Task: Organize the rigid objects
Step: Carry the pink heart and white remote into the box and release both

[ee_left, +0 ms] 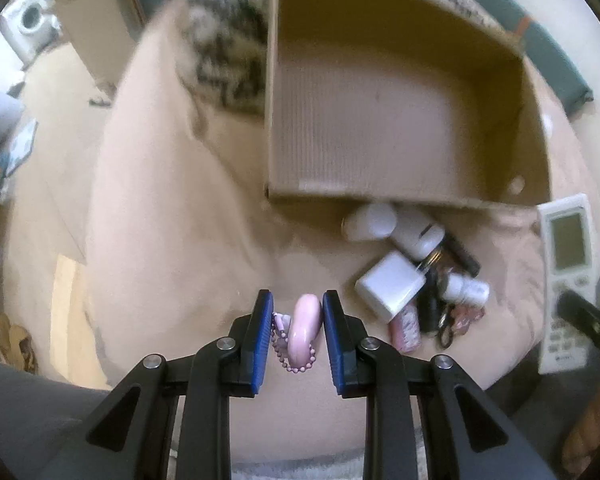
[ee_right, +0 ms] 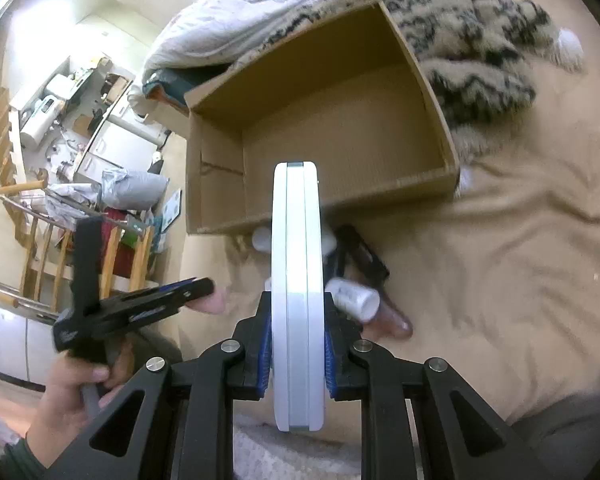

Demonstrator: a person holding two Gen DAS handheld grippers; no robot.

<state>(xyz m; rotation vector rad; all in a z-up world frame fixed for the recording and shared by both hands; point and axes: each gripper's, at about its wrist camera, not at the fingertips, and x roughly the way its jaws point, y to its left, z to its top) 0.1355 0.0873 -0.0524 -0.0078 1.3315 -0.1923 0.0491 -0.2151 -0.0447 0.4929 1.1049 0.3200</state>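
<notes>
The left gripper (ee_left: 298, 330) is pinching a pink ring (ee_left: 305, 330) between its blue pads (ee_left: 260, 338), a pink bead chain (ee_left: 286, 354) hanging from the ring's left side. In the right wrist view this same gripper (ee_right: 204, 288) is appearing at nine o'clock, gripped by the person's left hand (ee_right: 72, 388), with a bit of pink showing at its tip. The right gripper (ee_right: 298, 344) is clamping a white remote control (ee_right: 298, 288) edge-on, so the remote is standing upright between the pads; in the left wrist view its screen face (ee_left: 568, 240) is showing at three o'clock.

An open cardboard box (ee_left: 400, 196) is sitting at twelve o'clock on a beige blanket (ee_left: 172, 220), its floor bare. Just in front of the box's near wall, at four o'clock from the box centre in the left view, a cluster of small things is lying together: a white charger cube (ee_left: 390, 284), a white earbud case (ee_left: 418, 236), a white cylindrical bottle (ee_left: 370, 222), a small white labelled bottle (ee_left: 466, 290) and a black pen-like stick (ee_left: 464, 256), several of them touching. A patterned woolly throw (ee_right: 472, 32) is lying behind the box.
</notes>
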